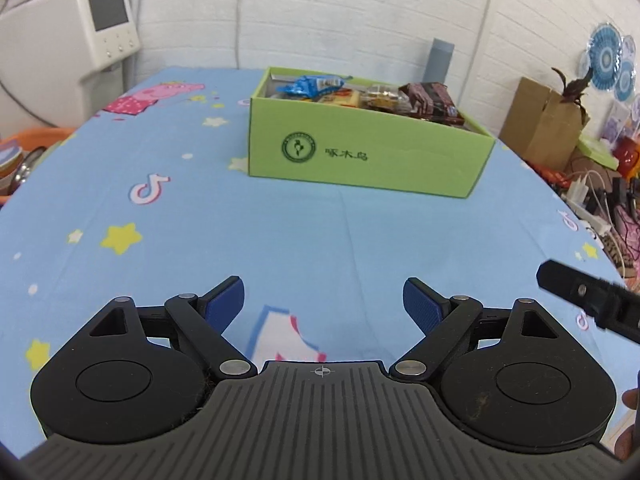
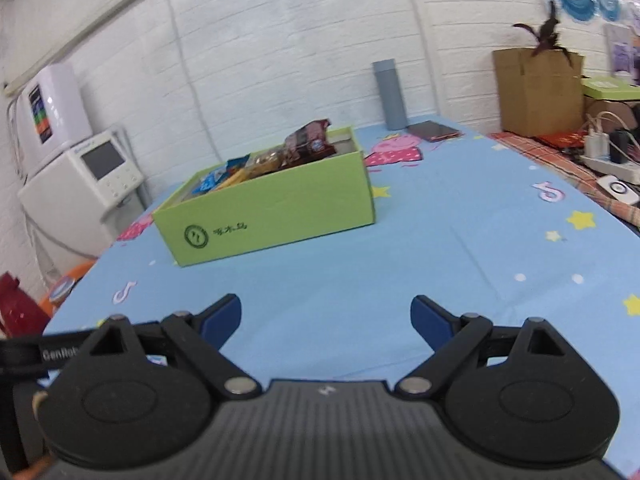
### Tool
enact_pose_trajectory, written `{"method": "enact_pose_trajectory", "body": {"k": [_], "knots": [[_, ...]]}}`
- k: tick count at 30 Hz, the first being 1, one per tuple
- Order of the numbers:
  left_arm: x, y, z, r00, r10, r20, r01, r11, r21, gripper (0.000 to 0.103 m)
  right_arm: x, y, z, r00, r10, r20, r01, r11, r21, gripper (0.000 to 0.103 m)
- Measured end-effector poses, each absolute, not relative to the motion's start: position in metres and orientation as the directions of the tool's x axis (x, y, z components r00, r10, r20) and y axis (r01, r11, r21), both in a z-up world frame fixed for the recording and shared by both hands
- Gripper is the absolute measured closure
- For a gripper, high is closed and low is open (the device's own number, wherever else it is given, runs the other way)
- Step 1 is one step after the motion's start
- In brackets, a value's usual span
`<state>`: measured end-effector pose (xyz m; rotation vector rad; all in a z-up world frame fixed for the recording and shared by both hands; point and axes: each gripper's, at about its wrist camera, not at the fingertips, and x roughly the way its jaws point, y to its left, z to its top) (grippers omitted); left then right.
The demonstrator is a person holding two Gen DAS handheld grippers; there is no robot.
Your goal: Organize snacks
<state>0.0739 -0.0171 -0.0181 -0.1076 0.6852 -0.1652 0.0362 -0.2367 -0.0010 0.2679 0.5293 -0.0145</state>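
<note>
A green cardboard box stands on the blue cartoon tablecloth, filled with several wrapped snacks: a blue packet, yellow packets and a dark red packet. It also shows in the right wrist view with the dark red packet sticking up. My left gripper is open and empty, low over the cloth, well in front of the box. My right gripper is open and empty, also in front of the box; part of it shows in the left wrist view.
A grey bottle and a phone sit behind the box. A white appliance stands at the left. A brown carton, a power strip with cables and clutter lie along the table's right edge.
</note>
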Motion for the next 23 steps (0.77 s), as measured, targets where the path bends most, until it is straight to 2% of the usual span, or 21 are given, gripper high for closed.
{"method": "enact_pose_trajectory", "body": {"k": [4, 6, 10, 16, 20, 23], "knots": [[0.047, -0.025, -0.02, 0.768, -0.195, -0.61, 0.158, 0.981, -0.114, 0.025, 0.015, -0.224, 0.003, 0.862, -0.05, -0.505, 0.147, 0.977, 0.153, 0.011], [0.036, -0.027, -0.021, 0.765, -0.202, -0.612, 0.169, 0.979, -0.111, 0.024, 0.002, -0.223, 0.003, 0.869, -0.077, -0.488, 0.172, 0.973, 0.153, 0.011], [0.013, -0.029, -0.025, 0.76, -0.232, -0.607, 0.197, 0.972, -0.124, 0.023, -0.02, -0.229, 0.001, 0.878, -0.052, -0.475, 0.188, 0.951, 0.244, 0.011], [-0.013, -0.027, -0.034, 0.758, -0.248, -0.604, 0.208, 0.968, -0.137, 0.023, -0.036, -0.221, -0.009, 0.846, -0.031, -0.532, 0.18, 0.956, 0.232, 0.011], [-0.028, -0.021, -0.035, 0.765, -0.265, -0.587, 0.217, 0.964, -0.153, 0.036, -0.05, -0.216, -0.013, 0.842, -0.019, -0.54, 0.17, 0.958, 0.231, 0.011], [-0.035, -0.017, -0.03, 0.772, -0.275, -0.573, 0.213, 0.961, -0.175, 0.036, -0.059, -0.211, -0.01, 0.848, -0.032, -0.528, 0.171, 0.961, 0.216, 0.011]]}}
